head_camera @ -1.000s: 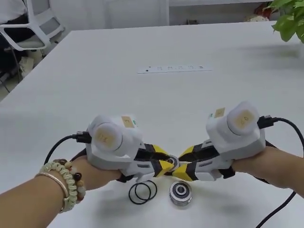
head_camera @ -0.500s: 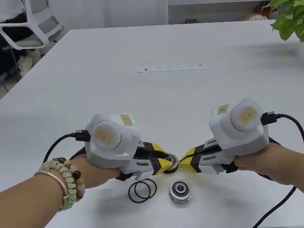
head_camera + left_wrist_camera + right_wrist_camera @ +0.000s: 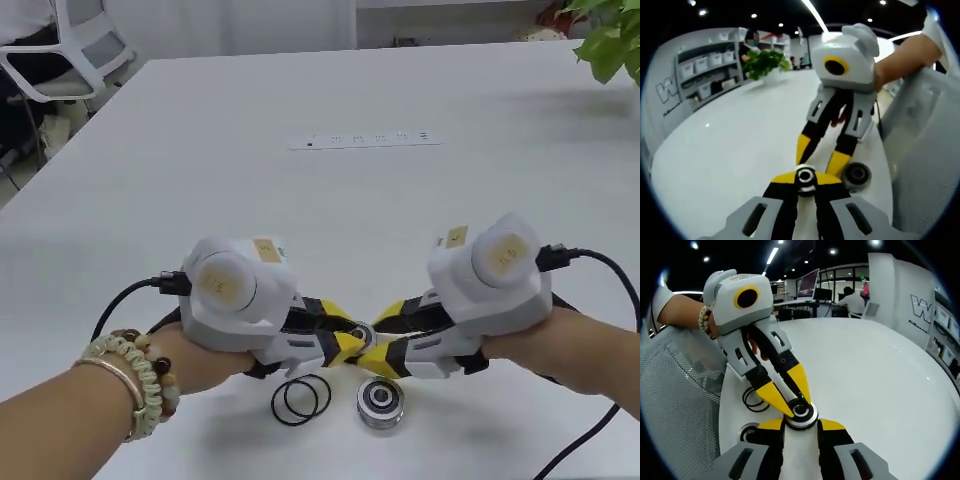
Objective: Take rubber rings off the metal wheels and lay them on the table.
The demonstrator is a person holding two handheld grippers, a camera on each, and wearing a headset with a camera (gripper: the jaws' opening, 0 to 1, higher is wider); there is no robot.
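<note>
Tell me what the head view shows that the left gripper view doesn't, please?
The head view adds two black rubber rings lying on the table, a socket strip farther back and bead bracelets. The left gripper view adds shelves with bins. Both share the small wheel pinched by the left gripper, the right gripper facing it, and the loose wheel on the table.

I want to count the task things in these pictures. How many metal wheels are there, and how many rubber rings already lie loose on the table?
Metal wheels: 2, one in the left tongs, one on the table
Rubber rings loose on the table: 2
Total: 4
</note>
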